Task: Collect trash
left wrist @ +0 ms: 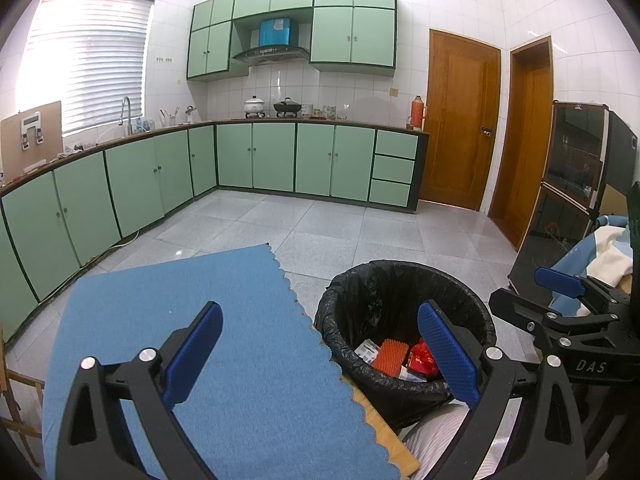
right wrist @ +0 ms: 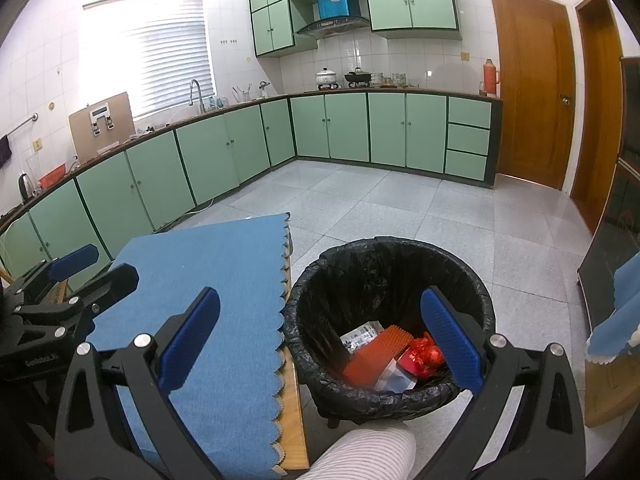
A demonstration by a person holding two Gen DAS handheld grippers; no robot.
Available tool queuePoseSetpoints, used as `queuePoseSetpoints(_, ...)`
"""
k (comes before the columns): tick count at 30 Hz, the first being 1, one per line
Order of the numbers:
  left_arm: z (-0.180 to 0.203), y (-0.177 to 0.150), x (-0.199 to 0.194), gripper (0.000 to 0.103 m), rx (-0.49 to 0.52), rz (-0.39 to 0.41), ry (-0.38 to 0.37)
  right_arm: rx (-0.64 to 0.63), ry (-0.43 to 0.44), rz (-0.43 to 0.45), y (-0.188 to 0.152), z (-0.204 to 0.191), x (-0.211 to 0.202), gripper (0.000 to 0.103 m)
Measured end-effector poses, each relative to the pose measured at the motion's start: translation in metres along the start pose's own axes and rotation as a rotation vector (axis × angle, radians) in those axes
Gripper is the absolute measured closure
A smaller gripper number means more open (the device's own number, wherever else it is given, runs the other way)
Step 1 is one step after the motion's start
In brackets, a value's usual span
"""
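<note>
A black-lined trash bin (left wrist: 348, 312) (right wrist: 320, 280) stands on the floor beside the table. Inside lie an orange studded block (left wrist: 390, 356) (right wrist: 376, 350), a red crumpled wrapper (left wrist: 423, 358) (right wrist: 426, 354) and white printed packaging (left wrist: 367, 350) (right wrist: 360, 334). My left gripper (left wrist: 320, 354) is open and holds nothing; it hovers over the blue cloth's edge and the bin. Just as open and bare, my right gripper (right wrist: 320, 344) hangs above the bin's near rim. The right gripper (left wrist: 560, 284) shows at the right of the left wrist view, and the left gripper (right wrist: 74, 260) at the left of the right wrist view.
A blue scalloped cloth (left wrist: 200, 320) (right wrist: 208, 276) covers a wooden table (right wrist: 294, 408). A striped-clothed knee (right wrist: 360, 456) sits below the bin. Green cabinets (left wrist: 256, 156) line the walls, wooden doors (left wrist: 460, 120) stand at right, and a dark glass cabinet (left wrist: 572, 176) is nearby. Grey tiled floor (right wrist: 400, 208) lies open ahead.
</note>
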State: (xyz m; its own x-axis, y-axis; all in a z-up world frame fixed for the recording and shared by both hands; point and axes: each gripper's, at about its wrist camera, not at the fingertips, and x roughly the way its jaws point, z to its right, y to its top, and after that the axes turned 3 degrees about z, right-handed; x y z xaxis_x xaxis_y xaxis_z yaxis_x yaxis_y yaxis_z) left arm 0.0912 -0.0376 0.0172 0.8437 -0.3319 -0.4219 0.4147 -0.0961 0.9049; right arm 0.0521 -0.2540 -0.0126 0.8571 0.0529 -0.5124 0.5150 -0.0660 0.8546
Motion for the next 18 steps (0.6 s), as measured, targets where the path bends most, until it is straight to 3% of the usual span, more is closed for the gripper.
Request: queuePoseSetpoints(18,-0.0009,-0.0016,0.0007,0.007,-0.002,-0.004,0.002,-0.001,0.003,-0.004,-0.001,-0.0015,0.0013,0.005)
